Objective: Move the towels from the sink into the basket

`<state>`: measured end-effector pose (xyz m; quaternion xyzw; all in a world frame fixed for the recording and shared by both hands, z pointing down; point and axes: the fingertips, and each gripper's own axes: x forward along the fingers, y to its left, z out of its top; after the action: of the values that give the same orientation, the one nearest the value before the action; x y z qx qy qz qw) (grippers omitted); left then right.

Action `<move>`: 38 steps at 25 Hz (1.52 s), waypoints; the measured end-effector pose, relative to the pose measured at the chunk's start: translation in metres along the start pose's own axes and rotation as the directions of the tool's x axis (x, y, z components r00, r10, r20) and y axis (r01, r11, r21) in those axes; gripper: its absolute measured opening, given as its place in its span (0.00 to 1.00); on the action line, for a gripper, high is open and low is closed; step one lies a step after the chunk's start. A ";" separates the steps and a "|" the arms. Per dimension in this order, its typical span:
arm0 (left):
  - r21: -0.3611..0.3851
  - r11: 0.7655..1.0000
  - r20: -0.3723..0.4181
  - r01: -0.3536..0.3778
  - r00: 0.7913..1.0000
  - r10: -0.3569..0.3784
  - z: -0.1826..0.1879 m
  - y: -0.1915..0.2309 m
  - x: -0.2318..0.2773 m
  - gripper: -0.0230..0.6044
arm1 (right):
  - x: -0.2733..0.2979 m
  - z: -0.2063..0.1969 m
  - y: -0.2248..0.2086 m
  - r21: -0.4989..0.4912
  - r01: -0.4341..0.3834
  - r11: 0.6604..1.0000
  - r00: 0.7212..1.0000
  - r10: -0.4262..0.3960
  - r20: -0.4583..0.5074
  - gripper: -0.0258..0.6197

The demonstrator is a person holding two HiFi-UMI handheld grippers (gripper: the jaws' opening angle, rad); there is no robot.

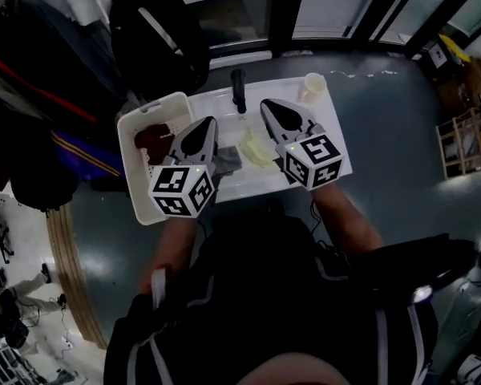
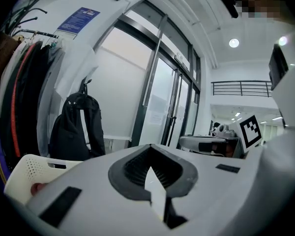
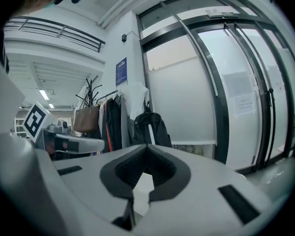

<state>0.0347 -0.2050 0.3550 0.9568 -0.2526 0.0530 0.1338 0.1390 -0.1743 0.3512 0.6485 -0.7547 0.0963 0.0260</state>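
Left claw (image 1: 211, 123), right claw (image 1: 266, 106) (both closed)

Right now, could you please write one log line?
left gripper: shut, empty | right gripper: shut, empty | basket: red towel | sink: yellow towel, grey towel

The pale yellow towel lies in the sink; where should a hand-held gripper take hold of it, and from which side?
Pinch a raised fold near the middle of the pale yellow towel, coming from above. It lies crumpled and low on the sink floor, so its edges probably offer little to grasp.
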 end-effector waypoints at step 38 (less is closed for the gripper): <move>-0.015 0.997 -0.077 -0.075 0.994 0.074 -0.034 0.001 0.008 0.04 | -0.008 -0.031 -0.029 -0.012 0.054 0.998 0.995 -0.055 -0.084 0.06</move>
<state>0.0398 -0.1999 0.3890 0.9427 -0.2833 0.0923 0.1501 0.1658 -0.1644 0.3835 0.6640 -0.7355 0.1191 0.0634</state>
